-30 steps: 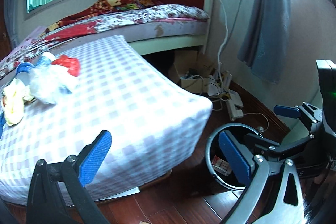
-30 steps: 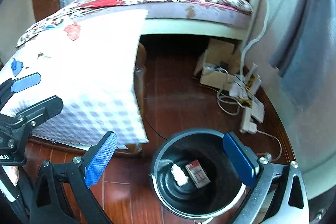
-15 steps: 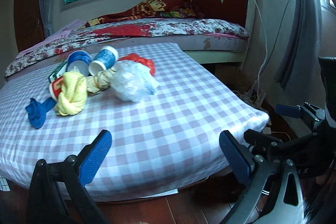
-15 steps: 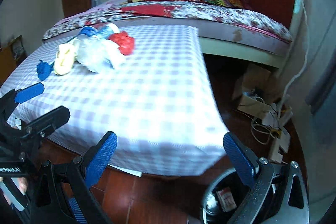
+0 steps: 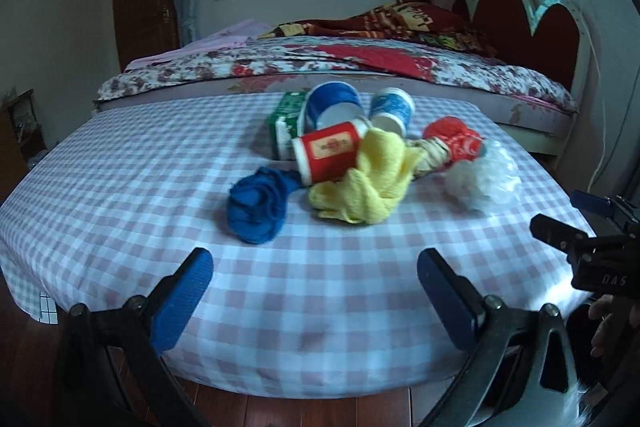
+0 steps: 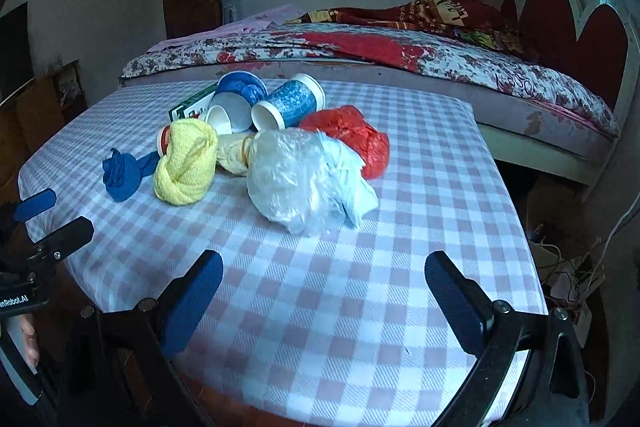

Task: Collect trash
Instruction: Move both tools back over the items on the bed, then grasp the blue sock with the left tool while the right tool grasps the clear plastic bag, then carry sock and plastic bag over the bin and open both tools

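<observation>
Both cameras have been swung away from the bin on the floor, seen a second ago, and are now faced squarely at the checked desk.

Left gripper: jaws are held wide apart, nothing between them, poised above the near edge of the desk. Right gripper: jaws likewise spread wide and empty, above the near edge.

Trash is found heaped in one cluster toward the far half of the desk. A blue rag lies nearest the left gripper, touching a red cup lying on its side. A yellow cloth is bunched against that cup. Behind these, two blue cups are tipped over beside a green carton. A clear bag lies nearest the right gripper, with a red bag touching it from behind.

Neither gripper is in contact with any item; all trash is well apart from the jaws.

A bed with a floral cover stands behind the desk. Cables are seen on the floor at right.
</observation>
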The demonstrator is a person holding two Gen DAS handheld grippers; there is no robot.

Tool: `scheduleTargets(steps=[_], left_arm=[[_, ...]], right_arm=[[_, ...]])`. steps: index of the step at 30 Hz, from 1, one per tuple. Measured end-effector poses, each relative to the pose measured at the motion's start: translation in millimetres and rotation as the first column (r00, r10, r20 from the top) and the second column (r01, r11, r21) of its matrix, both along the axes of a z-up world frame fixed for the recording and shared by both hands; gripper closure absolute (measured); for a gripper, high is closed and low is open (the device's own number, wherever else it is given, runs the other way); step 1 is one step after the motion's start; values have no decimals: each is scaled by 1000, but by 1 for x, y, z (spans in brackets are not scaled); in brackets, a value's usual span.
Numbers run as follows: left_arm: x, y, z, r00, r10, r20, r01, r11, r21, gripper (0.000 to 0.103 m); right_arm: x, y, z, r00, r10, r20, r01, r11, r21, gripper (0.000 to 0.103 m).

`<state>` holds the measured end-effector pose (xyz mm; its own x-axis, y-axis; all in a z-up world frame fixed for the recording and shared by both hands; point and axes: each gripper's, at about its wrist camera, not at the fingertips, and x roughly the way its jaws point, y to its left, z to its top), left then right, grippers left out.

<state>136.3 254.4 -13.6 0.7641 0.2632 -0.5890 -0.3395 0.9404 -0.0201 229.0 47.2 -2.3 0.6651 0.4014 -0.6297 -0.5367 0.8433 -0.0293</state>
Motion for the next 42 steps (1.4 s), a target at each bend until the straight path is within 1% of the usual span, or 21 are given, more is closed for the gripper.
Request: scheduleTargets(steps=[2, 4, 6, 7, 8, 9, 10, 11, 13, 14, 15, 16, 17, 19, 21, 24, 27, 30, 34, 37, 42], left_arm=[[3, 21, -3, 1000, 25, 1, -25, 1000, -15, 1], [10, 37, -8, 999, 44, -8, -44, 999, -31, 5], [20, 53, -15, 998, 52, -28, -54, 996, -69, 16], [24, 60, -19, 998, 54, -38, -57, 994, -90, 17], [29, 64, -22, 998, 51, -43, -56, 993, -105, 17], [32, 69, -25, 998, 49, -48, -54, 992, -113, 20], [36, 72, -27, 998, 43, -51, -49, 992, -118, 22], [40, 73, -28, 998, 31, -55, -38, 991, -126, 27], [48, 75, -32, 998, 7, -62, -16, 990, -142, 30], [50, 74, -33, 998, -5, -64, -4, 989, -147, 35], [53, 73, -35, 998, -22, -66, 12, 988, -152, 43], [55, 71, -35, 997, -40, -65, 29, 987, -156, 48], [58, 71, -35, 997, -45, -67, 34, 988, -152, 50], [61, 70, -36, 996, -63, -64, 52, 986, -156, 55], [58, 70, -33, 997, -61, -57, 51, 986, -161, 63], [43, 65, -24, 999, -42, -24, 38, 989, -143, 64], [26, 54, -12, 1000, -28, 14, 29, 993, -116, 64], [12, 36, 3, 998, -34, 56, 39, 995, -88, 64], [4, 7, 16, 993, -68, 96, 75, 995, -64, 64], [5, -17, 21, 988, -112, 102, 117, 992, -46, 64], [6, -54, 25, 976, -187, 109, 193, 980, -45, 64]], right_arm=[[6, 10, -1, 1000, 2, 0, -2, 1000, 3, 1], [14, 21, -2, 1000, -9, 5, 9, 1000, -15, 1], [21, 29, -3, 1000, 7, 2, -7, 1000, -3, 1], [25, 34, -5, 1000, 4, -3, -4, 1000, -6, 1], [29, 38, -8, 1000, 2, -10, -2, 1000, -12, 8], [33, 41, -12, 1000, 3, -21, -3, 1000, -10, 15], [39, 45, -16, 999, 1, -41, -2, 1000, -8, 32], [43, 47, -20, 998, 2, -62, -3, 1000, -6, 45], [48, 51, -27, 995, 5, -97, -4, 1000, 4, 51], [50, 52, -29, 994, 5, -107, -4, 1000, 8, 57], [51, 52, -30, 993, 10, -115, -8, 1000, 18, 62], [51, 53, -30, 993, 18, -119, -15, 1000, 25, 64], [50, 53, -30, 993, 25, -119, -23, 999, 26, 66], [48, 52, -29, 991, 47, -126, -44, 998, 34, 68], [44, 49, -27, 989, 72, -126, -66, 997, 51, 69], [36, 42, -17, 986, 119, -116, -108, 989, 100, 70], [26, 35, -7, 988, 135, -71, -126, 985, 115, 70], [18, 23, 1, 990, 127, -52, -121, 986, 115, 69], [10, 0, 9, 995, 96, -27, -93, 991, 101, 69], [8, -23, 14, 998, 62, -20, -59, 993, 104, 69], [3, -58, 22, 1000, 12, -6, -11, 995, 97, 69]])
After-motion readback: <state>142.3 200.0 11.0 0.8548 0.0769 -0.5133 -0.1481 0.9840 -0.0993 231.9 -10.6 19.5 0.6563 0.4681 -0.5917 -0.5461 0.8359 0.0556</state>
